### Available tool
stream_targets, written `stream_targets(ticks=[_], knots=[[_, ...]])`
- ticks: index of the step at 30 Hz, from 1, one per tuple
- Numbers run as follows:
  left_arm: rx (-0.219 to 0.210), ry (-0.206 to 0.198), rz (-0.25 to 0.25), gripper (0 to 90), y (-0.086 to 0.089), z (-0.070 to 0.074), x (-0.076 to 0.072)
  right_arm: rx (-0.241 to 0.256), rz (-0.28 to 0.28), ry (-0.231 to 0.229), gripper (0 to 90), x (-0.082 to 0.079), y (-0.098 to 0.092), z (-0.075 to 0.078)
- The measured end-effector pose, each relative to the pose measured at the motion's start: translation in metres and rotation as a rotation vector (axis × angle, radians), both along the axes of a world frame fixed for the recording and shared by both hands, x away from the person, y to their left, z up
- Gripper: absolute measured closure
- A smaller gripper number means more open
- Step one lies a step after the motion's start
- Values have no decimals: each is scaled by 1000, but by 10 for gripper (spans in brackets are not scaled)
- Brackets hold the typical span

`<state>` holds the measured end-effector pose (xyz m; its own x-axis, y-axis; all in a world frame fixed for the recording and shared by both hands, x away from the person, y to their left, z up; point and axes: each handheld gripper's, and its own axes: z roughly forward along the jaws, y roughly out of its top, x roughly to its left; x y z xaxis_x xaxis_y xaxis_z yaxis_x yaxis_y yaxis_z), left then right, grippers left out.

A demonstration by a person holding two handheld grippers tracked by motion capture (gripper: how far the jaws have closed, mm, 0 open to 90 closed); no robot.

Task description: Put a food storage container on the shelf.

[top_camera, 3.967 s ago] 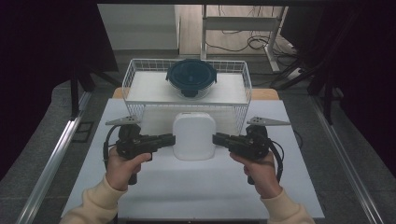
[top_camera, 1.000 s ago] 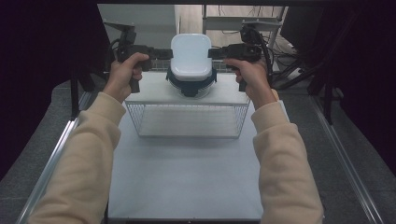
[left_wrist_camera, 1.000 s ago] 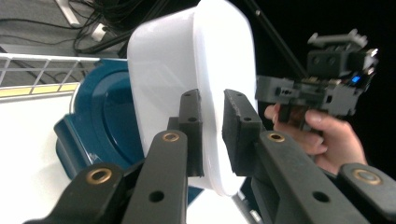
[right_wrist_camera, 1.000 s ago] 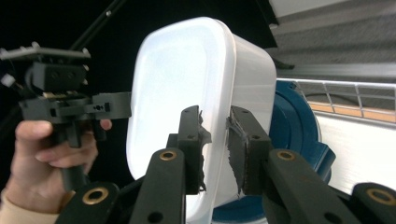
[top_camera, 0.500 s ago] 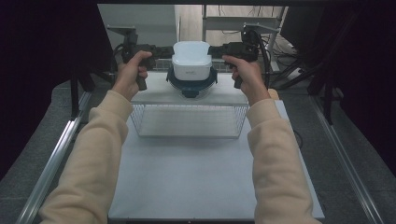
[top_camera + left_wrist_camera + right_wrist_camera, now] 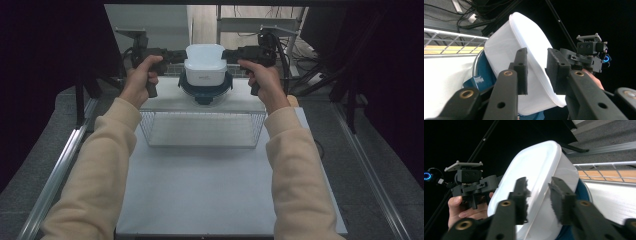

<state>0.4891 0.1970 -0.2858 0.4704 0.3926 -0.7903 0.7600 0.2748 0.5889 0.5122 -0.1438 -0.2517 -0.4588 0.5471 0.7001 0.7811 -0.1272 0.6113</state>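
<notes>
- Broadly, the worktop (image 6: 200, 190) is a pale sheet reaching out from the person, bare in its near half so both sleeves have room to stretch forward over it

- At its far end stands a wire basket (image 6: 202, 129) turned bottom-up, so its flat base serves as a raised shelf

- On that shelf sits a dark blue bowl (image 6: 205, 90), round and upright, apparently there as the base to stack onto

- Just over the bowl, the white tub (image 6: 204, 65) is upside down and held from both sides; in the gripper views it looks tilted, with one edge near or touching the bowl, though real contact cannot be told; my guess is that it is being lowered as a cover or nested piece

- Left tongs (image 6: 536, 68) stand apart, one jaw either side of the tub's wall and rim, so they pinch its edge rather than span the whole tub; right tongs (image 6: 539, 195) do the same on the opposite side, which keeps the tub level and steady

- Whether the pads press firmly I cannot tell, but the tub stays up between them
</notes>
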Motion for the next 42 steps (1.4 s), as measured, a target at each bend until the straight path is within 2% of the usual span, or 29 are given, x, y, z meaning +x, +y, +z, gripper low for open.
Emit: stream_targets(ticks=[2,4,7,10,11,15,19,23,29,32,37,42], knots=[[17,-23,9,594,0,2,-2,-20,-17,-39,489,-3,2,2],[43,-46,19,507,0,5,-6,-51,-34,-100,431,-8,2,7],[128,-112,43,417,0,11,-16,-110,-36,-185,357,-19,0,15],[215,-165,69,368,1,14,-30,-140,-19,-248,324,-34,-5,18],[231,-185,70,360,1,15,-36,-148,-11,-268,316,-39,-7,17],[242,-240,70,335,6,13,-63,-187,13,-327,298,-60,-17,9],[341,-312,77,311,7,5,-96,-217,31,-371,293,-81,-29,-4],[391,-356,57,301,8,-11,-125,-252,39,-429,286,-105,-41,-20],[427,-372,24,293,7,-44,-161,-302,50,-492,286,-142,-55,-46],[485,-380,35,286,7,-63,-175,-320,70,-514,287,-158,-60,-62],[511,-369,32,284,9,-98,-196,-325,92,-502,288,-180,-69,-89],[515,-323,23,284,10,-131,-208,-340,110,-466,287,-196,-76,-117]])
